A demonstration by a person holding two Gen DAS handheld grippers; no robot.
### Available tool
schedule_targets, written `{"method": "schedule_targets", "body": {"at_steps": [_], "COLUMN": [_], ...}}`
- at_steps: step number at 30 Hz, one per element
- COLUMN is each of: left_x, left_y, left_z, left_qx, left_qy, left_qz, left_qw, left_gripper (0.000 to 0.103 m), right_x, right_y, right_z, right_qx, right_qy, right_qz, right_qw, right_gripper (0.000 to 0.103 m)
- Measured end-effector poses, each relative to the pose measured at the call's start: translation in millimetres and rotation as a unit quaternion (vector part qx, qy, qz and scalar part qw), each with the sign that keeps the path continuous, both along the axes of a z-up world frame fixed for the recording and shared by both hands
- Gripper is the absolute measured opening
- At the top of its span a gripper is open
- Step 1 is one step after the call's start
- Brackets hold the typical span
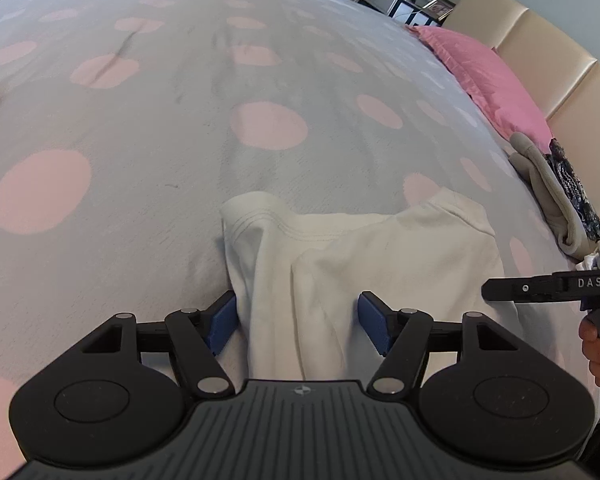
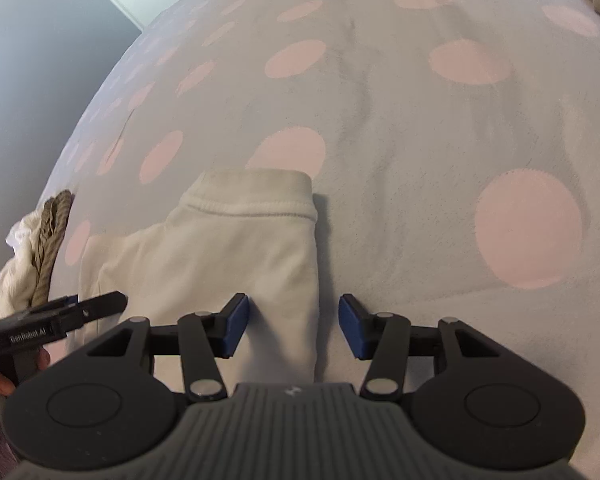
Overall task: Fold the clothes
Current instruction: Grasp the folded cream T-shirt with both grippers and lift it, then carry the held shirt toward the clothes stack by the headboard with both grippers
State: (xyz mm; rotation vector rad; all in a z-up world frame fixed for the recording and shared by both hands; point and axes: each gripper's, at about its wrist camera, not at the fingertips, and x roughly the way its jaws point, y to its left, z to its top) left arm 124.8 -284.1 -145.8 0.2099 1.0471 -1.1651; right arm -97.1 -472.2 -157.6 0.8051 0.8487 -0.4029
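Observation:
A cream-white garment point(image 1: 360, 252) lies partly folded on the grey bedspread with pink dots point(image 1: 140, 160). My left gripper point(image 1: 298, 322) stands open over the garment's left side; cloth runs between the blue pads point(image 1: 223, 324) without being pinched. In the right wrist view the same garment point(image 2: 228, 248) shows its hemmed end toward the far side. My right gripper point(image 2: 294, 326) is open over the garment's right edge, its pads apart from the cloth. Each view catches the other gripper at its side: the right one point(image 1: 548, 286) and the left one point(image 2: 64, 316).
A pile of beige and patterned clothes point(image 1: 556, 196) lies at the bed's right, beside a pink pillow point(image 1: 488, 76) and a padded headboard point(image 1: 560, 52). Crumpled white and olive clothes point(image 2: 32, 256) sit at the bed's left edge. A hand point(image 1: 598, 348) holds the right gripper.

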Motion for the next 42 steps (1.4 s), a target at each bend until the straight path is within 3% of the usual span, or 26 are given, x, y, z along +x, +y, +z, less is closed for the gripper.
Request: {"method": "schedule_targets", "body": {"at_steps": [3,7,13,18,27,31,37,42], "left_x": [2,7,-1,-9,-48,-77,-124,-173], "left_y": [-4,-8,-12,-7,7,10,-7,-41], "left_z": [-2,-3,4,20,81,115,157,186], "left_qx": [-0.013,-0.023,-0.032,-0.044,-0.090,-0.117,-0.161,-0.199], "left_qy": [-0.001,0.005,-0.016,-0.035,-0.102,-0.143,-0.176,-0.195], "left_qz": [-0.002,0.007,0.002,0.001,-0.008,-0.034,-0.079,-0.150], "left_qw": [0.9999,0.9997,0.9994,0.9984,0.9907,0.9821,0.9678,0.9486], "left_gripper": [0.060,0.040,0.012,0.010,0.010,0.010,0.010,0.010], "right_x": [4,7,13,3,-49,-88,-154,-215], "right_y": [-6,-13,-10,2,50,76,98,109], "right_z": [-3,-6,-1,24,96,126,160,183], "right_qx": [0.011,0.022,0.008,-0.025,-0.141,-0.190,-0.232,-0.280], "right_qy": [-0.013,-0.030,-0.044,-0.080,-0.141,-0.168,-0.190,-0.190], "right_qz": [-0.009,-0.027,-0.016,0.002,0.024,0.017,-0.038,-0.096], "right_qw": [1.000,0.999,0.999,0.997,0.980,0.967,0.953,0.936], "right_gripper": [0.055,0.051,0.008,0.005,0.004,0.004,0.004,0.004]}}
